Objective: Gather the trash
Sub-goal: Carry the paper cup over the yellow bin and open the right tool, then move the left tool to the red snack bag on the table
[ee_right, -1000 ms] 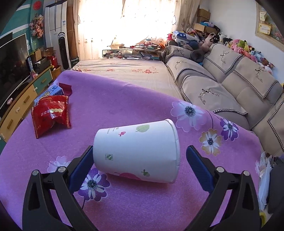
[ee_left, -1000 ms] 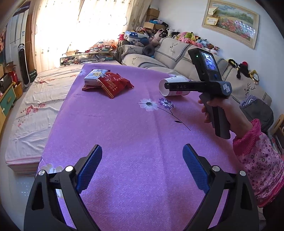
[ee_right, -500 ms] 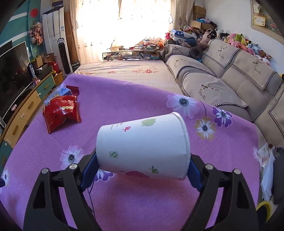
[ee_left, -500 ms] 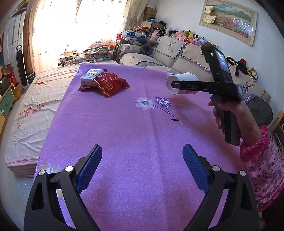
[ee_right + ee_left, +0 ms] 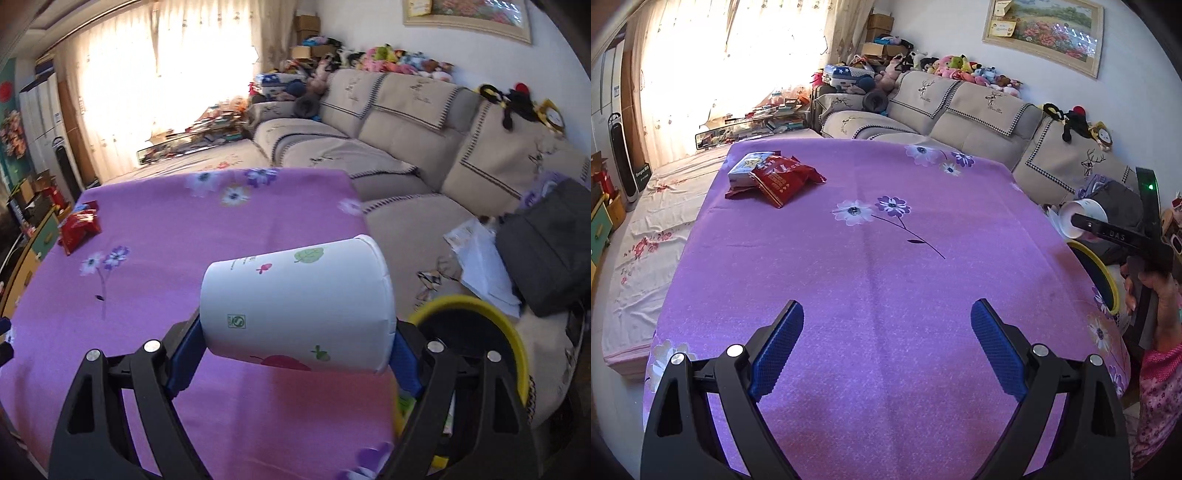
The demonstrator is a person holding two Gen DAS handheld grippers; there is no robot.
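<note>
We hold the white paper cup sideways in our right gripper, its blue fingers pressed against the cup's base and rim ends. The jaws have just closed on it and now stand wide but firm around the cup. The cup hangs in the air over the right edge of the worktop, its open mouth turned toward the sofa. Just beside and below it sits a yellow-rimmed bin with a dark inside, standing between the worktop and the sofa. From the left wrist view we see the same cup at the far right, above the bin's yellow rim, with our right hand gripping the handle.

Our left gripper hangs over the near part of the purple flowered cloth, its fingers spread wide apart with nothing between them. At the far left corner of the worktop lie a red snack packet and a small printed box, the packet resting partly on the box.
</note>
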